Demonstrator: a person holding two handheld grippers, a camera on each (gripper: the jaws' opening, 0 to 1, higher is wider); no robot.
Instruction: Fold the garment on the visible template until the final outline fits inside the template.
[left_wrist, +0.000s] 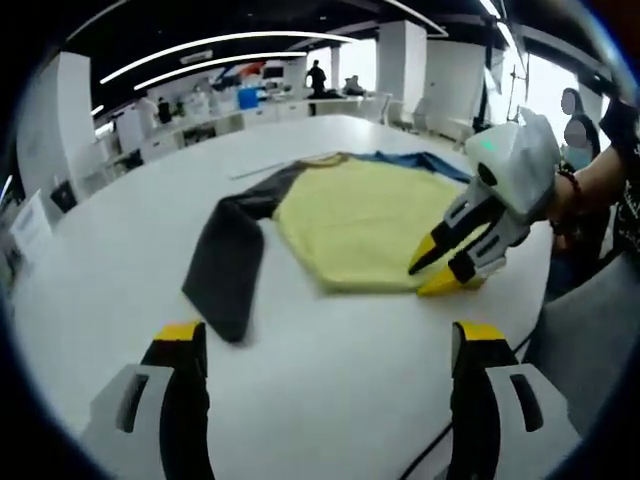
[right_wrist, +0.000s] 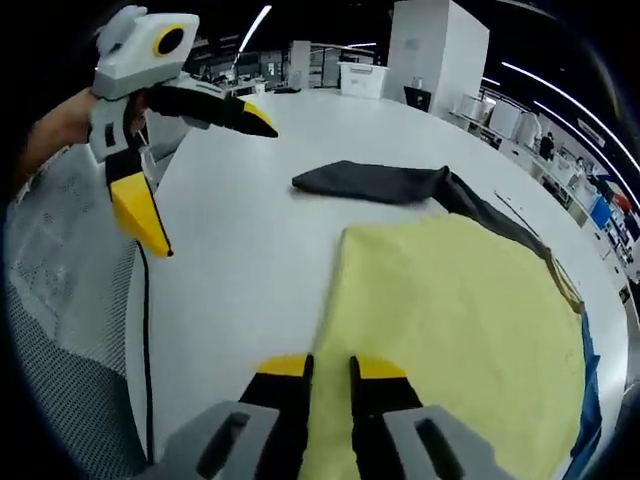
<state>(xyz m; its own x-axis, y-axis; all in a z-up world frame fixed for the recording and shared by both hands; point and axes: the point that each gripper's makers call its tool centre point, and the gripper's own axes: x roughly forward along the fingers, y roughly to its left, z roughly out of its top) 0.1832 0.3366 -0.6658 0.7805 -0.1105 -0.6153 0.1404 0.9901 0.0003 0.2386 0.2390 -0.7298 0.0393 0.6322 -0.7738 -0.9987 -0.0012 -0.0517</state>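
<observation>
On white table (left_wrist: 330, 400), yellow garment (left_wrist: 365, 225), R gripper (right_wrist: 330, 372) pinching hem, L gripper (left_wrist: 325, 340) wide

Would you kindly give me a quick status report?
Right gripper shut on yellow garment edge. Left gripper open, empty. Dark sleeve unfolded.

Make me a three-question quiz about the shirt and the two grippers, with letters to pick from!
1. Where does the dark sleeve lie?
A. spread on the white table
B. folded over the yellow body
C. hanging off the edge

2. What colour is the garment body?
A. red
B. yellow
C. green

3. How is the left gripper?
A. shut on the sleeve
B. open, holding nothing
C. shut on a cable

Answers: 1 A, it stretches out flat beside the body. 2 B, pale yellow in both views. 3 B, its jaws spread wide while the right gripper pinches the hem.
</observation>
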